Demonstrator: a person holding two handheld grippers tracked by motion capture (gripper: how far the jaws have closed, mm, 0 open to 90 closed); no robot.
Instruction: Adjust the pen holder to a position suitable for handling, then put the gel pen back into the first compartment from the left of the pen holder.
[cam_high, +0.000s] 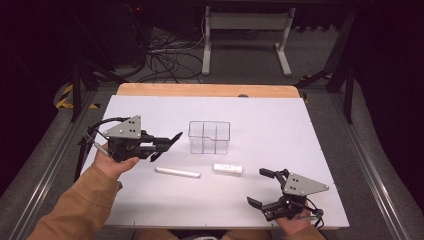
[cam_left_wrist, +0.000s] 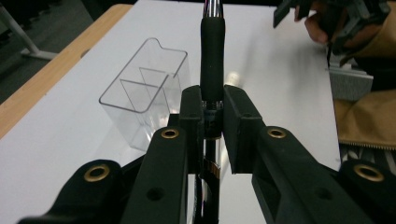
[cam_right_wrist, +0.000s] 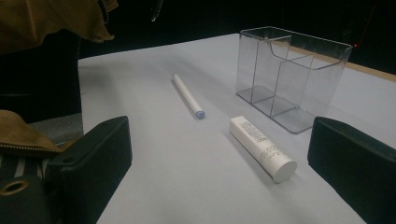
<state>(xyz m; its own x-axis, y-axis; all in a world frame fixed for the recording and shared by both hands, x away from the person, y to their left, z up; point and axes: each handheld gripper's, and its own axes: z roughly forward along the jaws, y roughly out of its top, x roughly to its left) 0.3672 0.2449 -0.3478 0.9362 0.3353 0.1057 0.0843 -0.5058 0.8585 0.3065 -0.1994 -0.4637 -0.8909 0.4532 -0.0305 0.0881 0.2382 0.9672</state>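
Gripping one pen (cam_left_wrist: 212, 51), left gripper (cam_left_wrist: 214, 105) jaws closed, right gripper (cam_right_wrist: 219, 154) jaws wide, empty, one organizer (cam_high: 209, 136), two tubes (cam_high: 227, 169).

Tan jacket sleeve (cam_high: 82, 202); black tongs (cam_high: 167, 142), grey triangular plates, brass rivets, trailing cables

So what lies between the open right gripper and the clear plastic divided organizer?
In the right gripper view, the short white tube lies on the table between the right gripper and the organizer.

We count one clear box (cam_high: 209, 136) with three compartments, one white stick (cam_high: 177, 172), one white tube (cam_high: 228, 169), one black pen (cam_left_wrist: 212, 60), two tools, left (cam_high: 167, 143) and right (cam_high: 262, 186), one surface (cam_high: 280, 125).
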